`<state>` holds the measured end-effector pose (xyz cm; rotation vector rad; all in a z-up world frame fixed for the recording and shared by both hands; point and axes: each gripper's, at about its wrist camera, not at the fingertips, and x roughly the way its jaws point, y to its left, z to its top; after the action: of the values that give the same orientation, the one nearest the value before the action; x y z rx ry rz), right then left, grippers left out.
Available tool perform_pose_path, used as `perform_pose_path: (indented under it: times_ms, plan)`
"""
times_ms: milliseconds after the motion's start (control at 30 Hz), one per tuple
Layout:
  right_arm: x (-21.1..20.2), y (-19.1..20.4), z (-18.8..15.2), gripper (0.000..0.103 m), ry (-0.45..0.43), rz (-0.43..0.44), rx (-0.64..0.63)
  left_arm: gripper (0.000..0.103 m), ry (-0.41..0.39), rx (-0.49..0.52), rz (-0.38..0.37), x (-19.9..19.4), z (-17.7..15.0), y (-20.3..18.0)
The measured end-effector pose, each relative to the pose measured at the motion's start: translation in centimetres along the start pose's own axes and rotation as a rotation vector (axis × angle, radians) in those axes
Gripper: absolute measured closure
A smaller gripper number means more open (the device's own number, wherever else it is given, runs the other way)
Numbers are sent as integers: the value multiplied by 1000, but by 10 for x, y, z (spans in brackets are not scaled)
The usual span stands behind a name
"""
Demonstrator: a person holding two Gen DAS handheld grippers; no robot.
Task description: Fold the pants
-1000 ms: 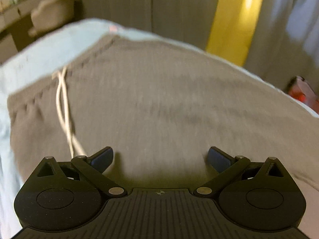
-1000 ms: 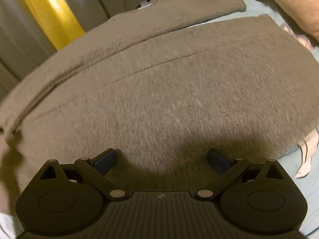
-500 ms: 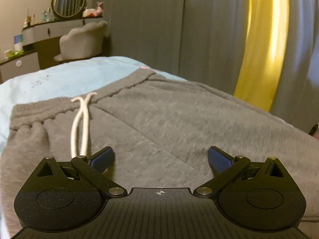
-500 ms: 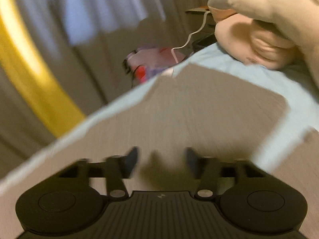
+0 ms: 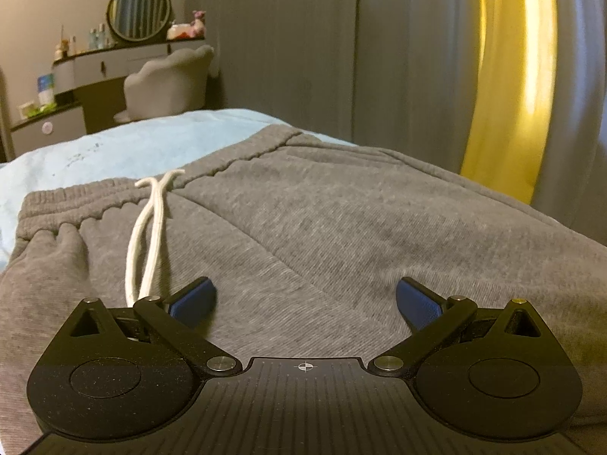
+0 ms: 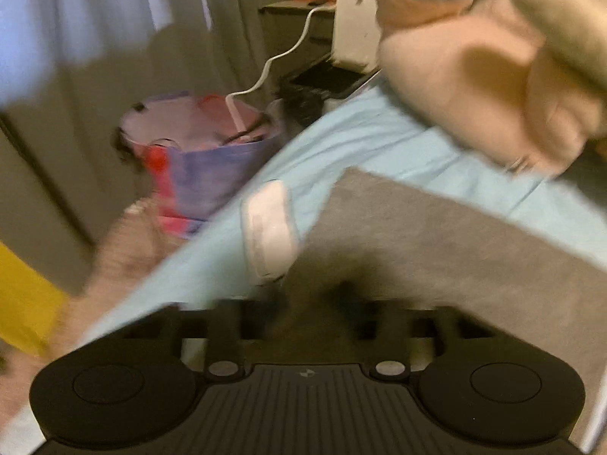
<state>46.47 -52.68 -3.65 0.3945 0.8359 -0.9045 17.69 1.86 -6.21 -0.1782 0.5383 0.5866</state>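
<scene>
With the grey pants (image 5: pixel 341 227) lying flat on the bed (image 5: pixel 125 148), the left hand-held gripper (image 5: pixel 305 299) is hovering open near the waistband while the right hand-held gripper (image 6: pixel 311 314), its jaws just closing at the blurred far leg end, is apparently starting a fold that next needs that end carried toward the waistband.

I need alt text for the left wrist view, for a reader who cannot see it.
Grey pants lie flat on a light blue bed, with the white drawstring at the waistband. The open left gripper is over them, holding nothing.
</scene>
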Motion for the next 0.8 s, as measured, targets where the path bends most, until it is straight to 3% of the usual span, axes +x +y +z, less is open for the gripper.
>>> perform_pose_path:
  times_ms: [67, 233, 333, 433, 533, 567, 600, 667, 800]
  plan:
    - [-9, -12, 1, 97, -8, 43, 1, 0, 3, -5, -5, 0, 1, 1]
    - [-90, -100, -22, 98, -121, 253, 121, 0, 21, -25, -22, 3, 3, 5]
    - [-153, -180, -72, 98, -196, 314, 184, 0, 19, -36, -31, 3, 3, 8]
    - [-184, -251, -133, 98, -167, 309, 242, 0, 2, -97, -87, 0, 3, 20]
    - [-176, -311, -185, 96, -66, 232, 293, 0, 4, -159, -157, -4, 4, 34]
    - [-169, -327, -197, 91, -26, 224, 336, 0, 9, -160, -169, -6, 6, 36]
    - [-162, -345, -205, 91, -6, 234, 400, 0, 16, -155, -182, -7, 7, 37]
    - [-155, -371, -206, 88, 5, 332, 520, 0, 33, -143, -218, -12, 12, 38]
    - [-146, -385, -197, 73, 30, 403, 626, 0, 88, -188, -388, -21, 34, 46]
